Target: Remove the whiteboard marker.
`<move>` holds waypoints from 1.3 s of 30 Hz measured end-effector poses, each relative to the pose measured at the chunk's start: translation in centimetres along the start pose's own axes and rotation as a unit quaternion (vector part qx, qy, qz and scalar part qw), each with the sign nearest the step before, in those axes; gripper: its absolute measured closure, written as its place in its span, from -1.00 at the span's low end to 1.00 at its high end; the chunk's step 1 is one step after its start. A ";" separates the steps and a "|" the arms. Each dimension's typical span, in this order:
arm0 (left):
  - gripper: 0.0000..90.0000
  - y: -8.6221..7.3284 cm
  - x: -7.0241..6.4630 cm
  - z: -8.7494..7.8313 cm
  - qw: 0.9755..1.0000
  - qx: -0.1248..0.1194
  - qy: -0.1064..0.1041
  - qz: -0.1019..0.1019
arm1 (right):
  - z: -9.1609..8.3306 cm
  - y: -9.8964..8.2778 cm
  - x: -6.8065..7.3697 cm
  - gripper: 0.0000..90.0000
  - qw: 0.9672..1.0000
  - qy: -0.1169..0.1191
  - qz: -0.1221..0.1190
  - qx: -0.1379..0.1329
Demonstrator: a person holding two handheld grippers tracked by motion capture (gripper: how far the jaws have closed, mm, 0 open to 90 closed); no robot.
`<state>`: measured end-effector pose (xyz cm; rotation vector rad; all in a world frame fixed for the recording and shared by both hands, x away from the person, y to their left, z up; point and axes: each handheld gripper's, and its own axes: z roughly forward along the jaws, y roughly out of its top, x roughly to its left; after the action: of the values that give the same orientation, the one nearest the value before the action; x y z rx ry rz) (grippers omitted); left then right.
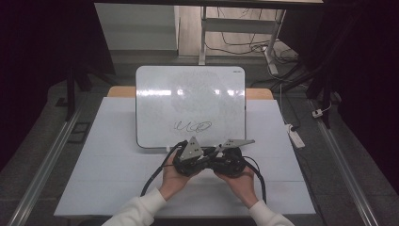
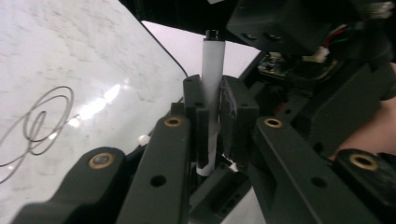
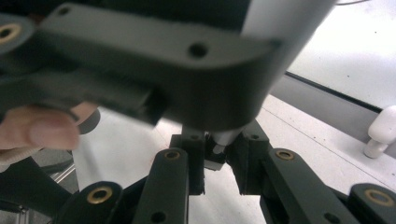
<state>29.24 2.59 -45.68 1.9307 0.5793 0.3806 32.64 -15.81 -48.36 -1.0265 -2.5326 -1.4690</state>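
Note:
A whiteboard (image 1: 188, 94) lies on the table with a black scribble (image 1: 192, 126) near its front edge. The person's two hands hold my grippers tip to tip just in front of that edge. My left gripper (image 1: 204, 155) is shut on a white marker (image 2: 212, 65), which stands upright between its pads (image 2: 201, 121) with a black tip on top. The board (image 2: 70, 56) and scribble (image 2: 39, 121) lie to its left. My right gripper (image 1: 217, 156) faces the left one. Its jaws (image 3: 223, 149) are shut on the marker's lower end (image 3: 225, 136), which sticks out under the left gripper's body (image 3: 187, 79).
A white sheet (image 1: 117, 179) covers the table around the board. A small white knob (image 3: 380, 130) sits by the board's edge. Black cables (image 1: 155, 181) trail from the grippers toward the person. A power strip (image 1: 296, 137) lies beyond the table's right side.

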 end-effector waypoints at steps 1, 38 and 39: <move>0.77 0.0 -0.1 0.1 1.000 0.000 -0.001 0.000 | 0.0 0.0 0.0 0.69 1.000 0.000 0.000 0.002; -0.31 -12.8 6.6 -16.6 0.980 0.078 0.122 -0.139 | -4.5 0.7 -2.8 0.71 0.987 -0.067 -0.074 -0.122; -0.31 -12.8 6.7 -16.7 0.979 0.078 0.123 -0.139 | -4.6 0.7 -2.9 0.71 0.987 -0.070 -0.075 -0.123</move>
<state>23.50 23.35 -50.48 1.9286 1.0560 0.4068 33.99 -20.65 -46.27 -1.0207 -2.6228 -1.8527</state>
